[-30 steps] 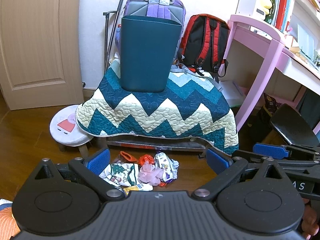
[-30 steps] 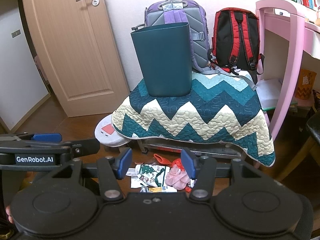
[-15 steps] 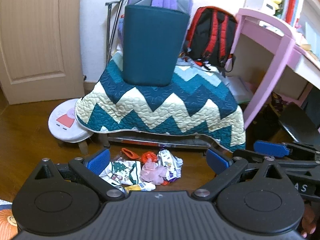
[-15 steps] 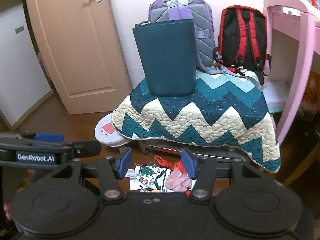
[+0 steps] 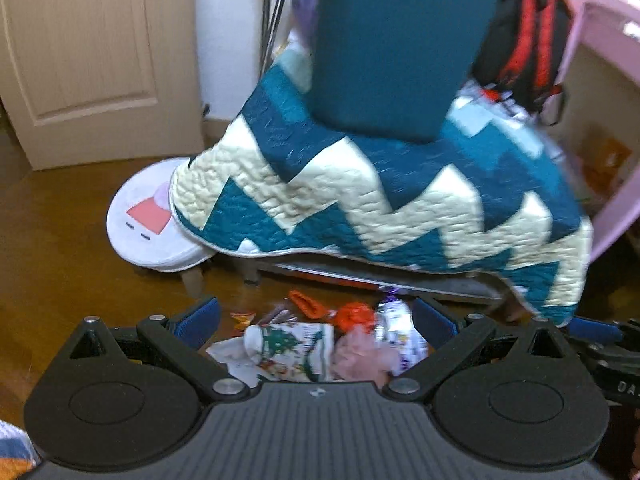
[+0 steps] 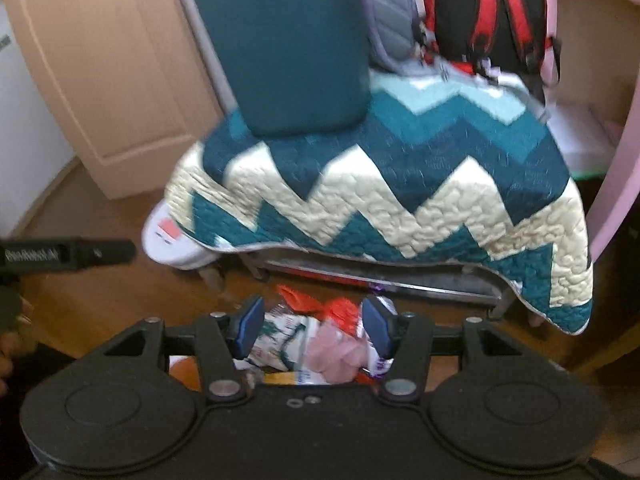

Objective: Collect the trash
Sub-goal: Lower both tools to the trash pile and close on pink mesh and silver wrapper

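Observation:
A pile of trash (image 5: pixel 320 340) lies on the wooden floor in front of a quilt-covered stand: a white Christmas-print wrapper (image 5: pixel 292 344), a pink crumpled piece (image 5: pixel 356 354), orange-red scraps (image 5: pixel 352 314) and a purple-white packet (image 5: pixel 396 320). The same trash pile (image 6: pixel 316 340) shows in the right wrist view. A dark teal bin (image 5: pixel 396 40) stands on the quilt; the teal bin (image 6: pixel 284 44) looms close in both views. My left gripper (image 5: pixel 316 318) is wide open above the pile. My right gripper (image 6: pixel 314 322) is open, narrower, over the pile.
The zigzag quilt (image 5: pixel 380 196) overhangs its stand. A white round stool (image 5: pixel 148 224) sits at the left, a wooden door (image 5: pixel 92 52) behind. Red-black backpack (image 6: pixel 484 12) and purple backpack (image 6: pixel 388 12) lean at the back. A pink desk leg (image 5: pixel 612 192) is at the right.
Both grippers have moved forward and tilted down toward the stand; the bin, quilt and trash pile now look larger and closer. Jaw openings are unchanged.

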`<state>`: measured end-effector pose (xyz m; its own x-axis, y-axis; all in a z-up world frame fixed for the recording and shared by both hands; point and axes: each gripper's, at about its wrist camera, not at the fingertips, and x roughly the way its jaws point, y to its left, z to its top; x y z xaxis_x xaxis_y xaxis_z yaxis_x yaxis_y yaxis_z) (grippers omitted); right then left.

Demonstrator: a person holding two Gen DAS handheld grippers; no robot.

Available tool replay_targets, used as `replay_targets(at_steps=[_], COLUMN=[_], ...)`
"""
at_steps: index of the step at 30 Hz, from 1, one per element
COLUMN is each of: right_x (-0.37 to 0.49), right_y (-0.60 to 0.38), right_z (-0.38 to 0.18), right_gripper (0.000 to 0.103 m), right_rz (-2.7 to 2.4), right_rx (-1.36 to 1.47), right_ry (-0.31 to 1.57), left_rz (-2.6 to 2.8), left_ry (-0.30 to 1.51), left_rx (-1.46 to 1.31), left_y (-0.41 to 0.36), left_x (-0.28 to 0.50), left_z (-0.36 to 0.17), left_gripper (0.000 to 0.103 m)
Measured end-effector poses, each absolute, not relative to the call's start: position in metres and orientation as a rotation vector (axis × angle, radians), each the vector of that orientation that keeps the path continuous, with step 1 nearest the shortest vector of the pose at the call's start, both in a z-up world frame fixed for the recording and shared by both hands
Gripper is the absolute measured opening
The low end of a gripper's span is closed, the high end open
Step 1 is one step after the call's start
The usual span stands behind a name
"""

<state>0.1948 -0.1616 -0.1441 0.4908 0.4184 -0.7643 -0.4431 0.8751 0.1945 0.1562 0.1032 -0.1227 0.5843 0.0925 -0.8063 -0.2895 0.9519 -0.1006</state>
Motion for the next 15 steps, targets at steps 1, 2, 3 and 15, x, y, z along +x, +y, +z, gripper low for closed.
replay_targets(at_steps=[1,2,3,15], right_x=[0.203,0.213,0.221,0.327], right_y=[-0.159,-0.155,-0.152,-0.138], right_z=[-0.154,-0.165,-0.176,-0.326], right_gripper=[0.054,0.054,0.054,0.054], right_rz=[0.520,0.520,0.524,0.452], right_rx=[-0.033,-0.035,-0.040,-0.062], right_ry=[0.937,0.956,0.969,1.149], left_rz=[0.230,0.230,0.226,0.003], left_ry=[0.939,0.956,0.973,1.171], left_rx=[-0.227,-0.219,-0.211,-0.090], left_y=[0.108,0.112,0.112,0.052], left_x=[0.168,0.178,0.188,0.268], left_z=[-0.135,-0.146,-0.156,-0.307], left_gripper=[0.103,0.103,0.103,0.103])
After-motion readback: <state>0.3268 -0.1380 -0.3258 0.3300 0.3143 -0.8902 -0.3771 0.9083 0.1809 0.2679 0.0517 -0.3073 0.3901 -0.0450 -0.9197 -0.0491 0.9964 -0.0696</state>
